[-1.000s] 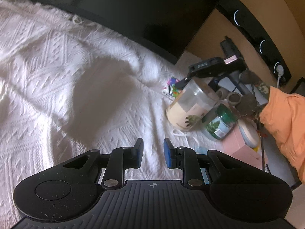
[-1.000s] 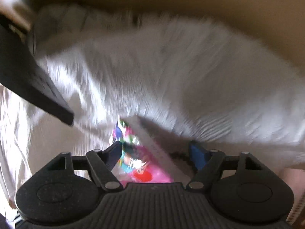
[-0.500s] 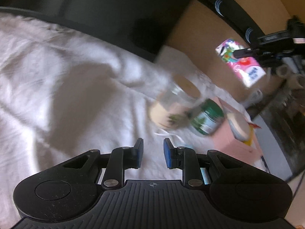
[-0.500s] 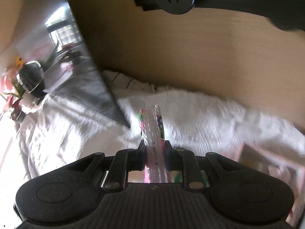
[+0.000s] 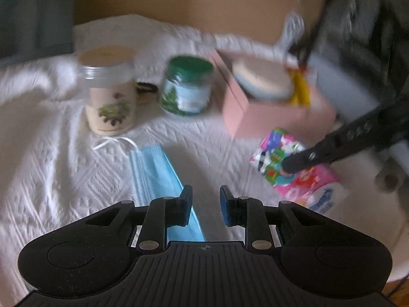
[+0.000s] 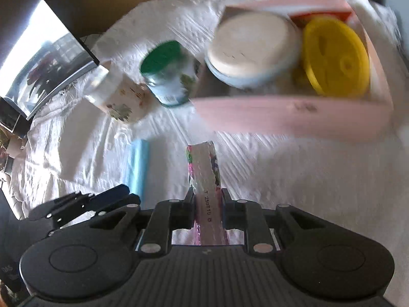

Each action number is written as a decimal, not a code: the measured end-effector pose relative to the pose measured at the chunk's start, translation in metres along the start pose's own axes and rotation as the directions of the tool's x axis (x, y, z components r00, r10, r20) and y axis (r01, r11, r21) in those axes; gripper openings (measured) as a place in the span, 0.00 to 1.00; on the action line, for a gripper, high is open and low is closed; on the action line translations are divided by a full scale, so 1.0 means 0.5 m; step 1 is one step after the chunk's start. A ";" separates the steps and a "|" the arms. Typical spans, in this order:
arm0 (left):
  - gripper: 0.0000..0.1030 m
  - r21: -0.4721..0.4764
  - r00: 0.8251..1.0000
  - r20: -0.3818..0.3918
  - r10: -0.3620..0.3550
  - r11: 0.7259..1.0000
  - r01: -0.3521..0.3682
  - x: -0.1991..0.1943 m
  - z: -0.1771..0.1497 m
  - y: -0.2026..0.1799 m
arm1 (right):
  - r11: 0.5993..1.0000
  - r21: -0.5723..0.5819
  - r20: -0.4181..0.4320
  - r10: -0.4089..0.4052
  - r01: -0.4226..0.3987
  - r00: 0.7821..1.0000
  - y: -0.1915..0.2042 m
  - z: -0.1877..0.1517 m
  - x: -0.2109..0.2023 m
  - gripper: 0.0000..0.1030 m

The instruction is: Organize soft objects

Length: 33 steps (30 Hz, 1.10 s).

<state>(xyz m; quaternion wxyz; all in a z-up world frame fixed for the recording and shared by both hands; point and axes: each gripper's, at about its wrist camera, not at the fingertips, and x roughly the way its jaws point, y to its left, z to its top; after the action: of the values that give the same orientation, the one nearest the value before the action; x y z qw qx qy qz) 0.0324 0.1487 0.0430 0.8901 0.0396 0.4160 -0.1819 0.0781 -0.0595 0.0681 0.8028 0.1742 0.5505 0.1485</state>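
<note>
My right gripper (image 6: pixel 206 206) is shut on a colourful tissue pack (image 6: pixel 205 176), held edge-up above the white cloth. In the left wrist view the same pack (image 5: pixel 291 168) hangs at the right, pinched by the right gripper's fingers (image 5: pixel 306 158). My left gripper (image 5: pixel 205 204) is open and empty, low over a blue face mask (image 5: pixel 158 176) lying flat on the cloth; the mask (image 6: pixel 138 168) also shows in the right wrist view.
A pink box (image 6: pixel 294 117) holds a white-lidded tub (image 6: pixel 250 48) and a yellow lid (image 6: pixel 334 56). A green-lidded jar (image 5: pixel 188 89) and a cream floral jar (image 5: pixel 110 92) stand on the white cloth (image 5: pixel 51 153). A wooden wall rises behind.
The right gripper closed on the tissue pack, lifted it and carried it toward the pink box. The left gripper swung right, bringing the mask under its open fingers.
</note>
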 end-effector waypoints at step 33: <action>0.77 -0.043 0.971 -0.048 0.235 0.971 -0.237 0.046 -0.010 0.055 | 0.969 0.001 0.327 -0.233 0.246 0.916 -0.106 -0.138 -0.009 0.85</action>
<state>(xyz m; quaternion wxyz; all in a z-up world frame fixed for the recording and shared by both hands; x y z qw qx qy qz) 0.0522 0.1685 0.0203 0.8972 0.0708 0.4313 -0.0639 0.0144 -0.1007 0.0254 0.8980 0.1116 0.4247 0.0294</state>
